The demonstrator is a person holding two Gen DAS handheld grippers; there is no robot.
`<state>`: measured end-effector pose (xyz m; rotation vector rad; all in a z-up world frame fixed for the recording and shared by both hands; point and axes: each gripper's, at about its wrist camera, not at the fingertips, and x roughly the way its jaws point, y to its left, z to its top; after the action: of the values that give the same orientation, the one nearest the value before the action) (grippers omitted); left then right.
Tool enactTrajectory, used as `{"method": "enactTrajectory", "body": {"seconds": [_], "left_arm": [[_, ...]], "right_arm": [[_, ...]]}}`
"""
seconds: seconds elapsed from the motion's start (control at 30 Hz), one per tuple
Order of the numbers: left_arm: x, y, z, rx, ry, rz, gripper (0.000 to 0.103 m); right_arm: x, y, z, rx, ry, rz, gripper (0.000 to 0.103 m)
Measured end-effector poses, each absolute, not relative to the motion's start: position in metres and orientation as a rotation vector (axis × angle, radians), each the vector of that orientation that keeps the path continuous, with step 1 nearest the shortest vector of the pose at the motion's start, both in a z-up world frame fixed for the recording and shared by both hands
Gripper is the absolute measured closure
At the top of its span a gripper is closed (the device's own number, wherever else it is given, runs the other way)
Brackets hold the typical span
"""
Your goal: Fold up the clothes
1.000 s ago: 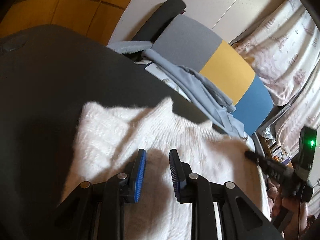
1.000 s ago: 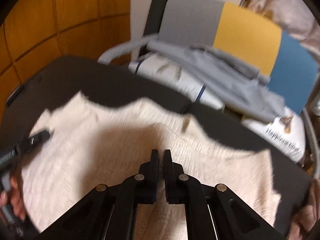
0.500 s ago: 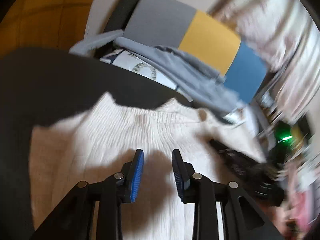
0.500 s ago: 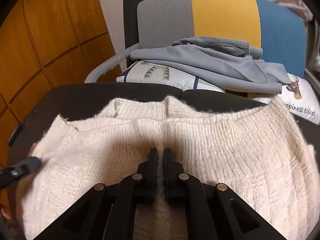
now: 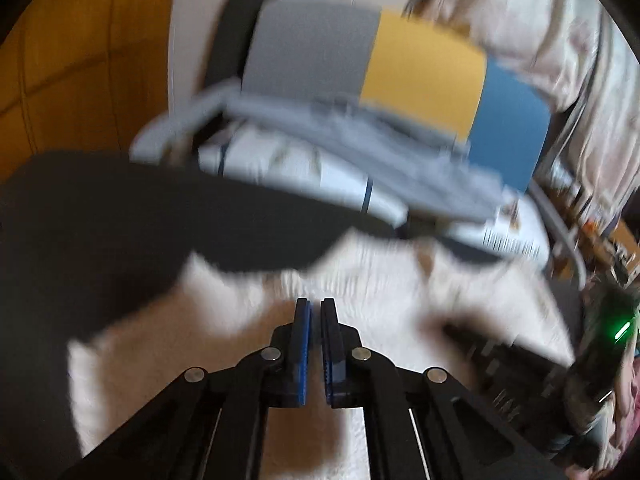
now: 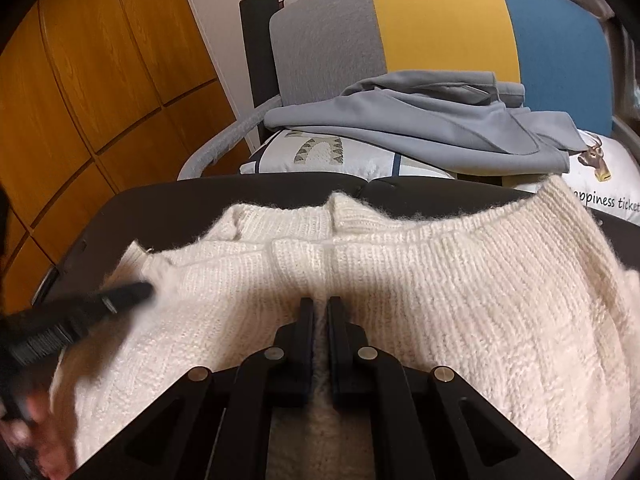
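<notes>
Sweater [image 6: 440, 280]: cream knit, spread on dark worktop [image 6: 168, 208]; long axis left-right
Right gripper [image 6: 318, 308]: fingers pinching knit mid-sweater
Left gripper [image 5: 315, 308]: fingers just closed together; fabric between them unclear; near left part

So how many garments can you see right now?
2: a cream knit sweater spread on the dark table, and a grey garment on the chair behind. More may be hidden.

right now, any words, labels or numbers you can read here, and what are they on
"appiness ticket": dark script on the white pillow on the chair, beside a deer-head print; the picture's edge cuts off the end of the text.
Barcode-like stripes on the white pillow in the left wrist view: too blurred to read.
Nothing else bears readable text.
</notes>
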<state>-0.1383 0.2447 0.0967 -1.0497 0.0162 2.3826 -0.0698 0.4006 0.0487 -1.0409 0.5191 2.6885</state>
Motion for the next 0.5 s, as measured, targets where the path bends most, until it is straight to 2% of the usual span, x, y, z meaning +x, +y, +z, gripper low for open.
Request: {"method": "enactTrajectory", "body": {"seconds": [0.1, 0.23, 0.3, 0.33, 0.37, 0.43, 0.5], "left_arm": [[-0.148, 0.253, 0.091, -1.051, 0.082, 2.384, 0.103], [-0.164, 0.237, 0.064, -1.186, -0.005, 2.330, 0.102], [-0.169, 0.228, 0.052, -1.282, -0.075, 2.269, 0.098], [-0.166, 0.219, 0.051, -1.297, -0.170, 2.228, 0.095], [-0.161, 0.215, 0.052, -1.306, -0.217, 2.212, 0.083], [-0.149, 0.207, 0.056, -1.336, -0.303, 2.171, 0.080], [-0.135, 0.214, 0.063, -1.313, -0.282, 2.165, 0.068]], "right_arm": [[-0.069, 0.400, 0.049, -1.037, 0.513, 2.688, 0.098], [-0.070, 0.399, 0.048, -1.037, 0.509, 2.688, 0.098], [-0.069, 0.400, 0.048, -1.037, 0.509, 2.688, 0.098], [-0.069, 0.400, 0.048, -1.037, 0.510, 2.688, 0.098], [-0.068, 0.400, 0.049, -1.037, 0.511, 2.688, 0.098], [-0.068, 0.401, 0.049, -1.036, 0.517, 2.689, 0.098], [-0.068, 0.401, 0.049, -1.036, 0.519, 2.690, 0.098]]}}
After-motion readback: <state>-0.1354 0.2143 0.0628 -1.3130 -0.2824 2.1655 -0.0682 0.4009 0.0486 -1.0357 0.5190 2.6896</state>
